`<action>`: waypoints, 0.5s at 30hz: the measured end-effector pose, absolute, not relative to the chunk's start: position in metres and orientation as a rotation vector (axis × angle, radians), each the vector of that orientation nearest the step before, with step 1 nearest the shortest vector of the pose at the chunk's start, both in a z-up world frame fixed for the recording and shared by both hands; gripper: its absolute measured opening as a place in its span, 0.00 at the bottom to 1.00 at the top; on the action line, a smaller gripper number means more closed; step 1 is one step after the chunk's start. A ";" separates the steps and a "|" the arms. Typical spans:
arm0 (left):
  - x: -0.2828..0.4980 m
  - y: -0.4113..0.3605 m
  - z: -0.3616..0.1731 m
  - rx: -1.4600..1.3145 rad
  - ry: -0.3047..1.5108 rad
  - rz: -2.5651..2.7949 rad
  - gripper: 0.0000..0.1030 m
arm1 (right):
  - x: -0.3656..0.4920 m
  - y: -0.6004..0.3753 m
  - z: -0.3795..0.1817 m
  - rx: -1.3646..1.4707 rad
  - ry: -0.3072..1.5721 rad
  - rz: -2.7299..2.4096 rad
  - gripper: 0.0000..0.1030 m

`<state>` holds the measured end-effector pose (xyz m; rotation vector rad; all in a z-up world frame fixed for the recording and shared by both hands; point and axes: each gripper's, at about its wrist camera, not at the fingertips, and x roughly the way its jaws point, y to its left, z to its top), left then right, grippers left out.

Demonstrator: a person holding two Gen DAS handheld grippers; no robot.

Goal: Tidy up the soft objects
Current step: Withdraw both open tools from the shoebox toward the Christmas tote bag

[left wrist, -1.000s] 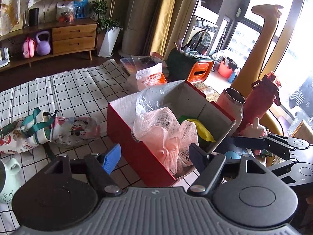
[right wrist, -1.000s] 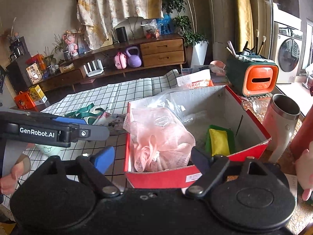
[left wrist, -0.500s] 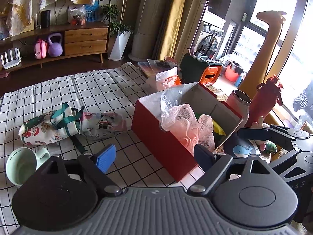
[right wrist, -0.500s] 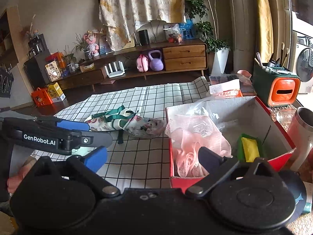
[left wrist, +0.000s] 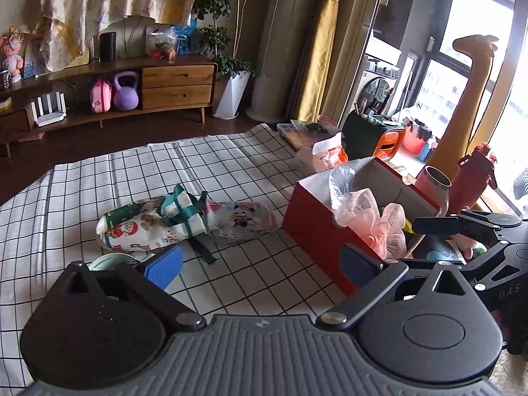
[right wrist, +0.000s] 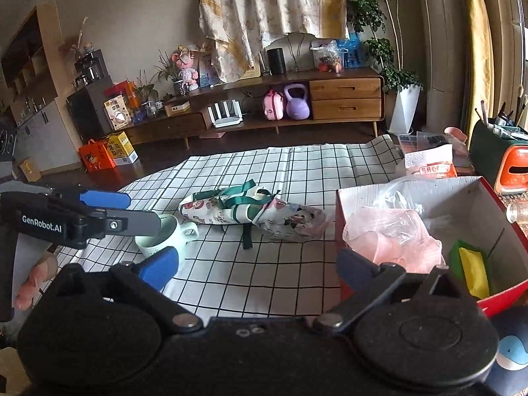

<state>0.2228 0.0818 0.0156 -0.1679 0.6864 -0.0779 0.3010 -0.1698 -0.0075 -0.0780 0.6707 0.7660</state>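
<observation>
1. The left tool [left wrist: 260,265] is opening, its blue-padded fingers [left wrist: 164,268] wide apart with nothing between them; below the gap lies only the white cloth with a black grid [left wrist: 231,165] that covers the counter.
2. The right tool [right wrist: 255,265] stands spread wide and empty, also over bare grid cloth.
3. In the right wrist view the left tool shows from the side at the left edge, with a person's fingers [right wrist: 31,283] wrapped under its handle.
4. A rolled bundle of printed cartoon fabric tied with green straps [right wrist: 254,213] lies on its side on the cloth, ahead of both tools and touched by neither.
5. A pale green ceramic mug [right wrist: 165,236] stands upright just beside the bundle's left end.
6. To the right of the bundle stands an open red cardboard box with a white inside [right wrist: 488,198], close to the bundle.
7. Inside the box, a pink mesh bath puff [left wrist: 379,221] fills the near corner with a crumpled clear plastic bag [right wrist: 399,198] over it.
8. A yellow sponge with a green edge [right wrist: 472,265] rests against the box's near wall, to the right of the puff.
</observation>
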 end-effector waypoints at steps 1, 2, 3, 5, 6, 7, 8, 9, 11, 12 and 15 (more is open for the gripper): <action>0.223 0.087 0.016 -0.168 0.684 -0.073 0.99 | 0.301 -0.167 -0.008 -0.081 0.673 0.771 0.99; 0.224 0.093 0.016 -0.170 0.687 -0.069 0.99 | 0.302 -0.164 -0.009 -0.084 0.674 0.774 0.99; 0.225 0.100 0.017 -0.174 0.692 -0.071 0.99 | 0.302 -0.161 -0.011 -0.087 0.677 0.779 0.99; 0.227 0.111 0.018 -0.178 0.697 -0.064 0.99 | 0.305 -0.154 -0.014 -0.094 0.689 0.784 0.99; 0.229 0.116 0.019 -0.173 0.698 -0.054 0.99 | 0.306 -0.151 -0.015 -0.098 0.694 0.787 0.99; 0.232 0.121 0.019 -0.164 0.701 -0.045 0.99 | 0.307 -0.148 -0.017 -0.107 0.699 0.792 0.99; 0.235 0.126 0.019 -0.157 0.705 -0.037 0.99 | 0.308 -0.145 -0.018 -0.115 0.701 0.794 0.99; 0.239 0.130 0.019 -0.152 0.710 -0.030 0.99 | 0.310 -0.141 -0.019 -0.124 0.703 0.796 0.99; 0.247 0.140 0.018 -0.150 0.714 -0.026 0.99 | 0.317 -0.133 -0.022 -0.149 0.707 0.803 0.99; 0.252 0.146 0.017 -0.150 0.714 -0.023 0.99 | 0.320 -0.129 -0.023 -0.162 0.709 0.805 0.99; 0.266 0.160 0.014 -0.157 0.716 0.005 0.99 | 0.333 -0.116 -0.029 -0.196 0.718 0.807 0.99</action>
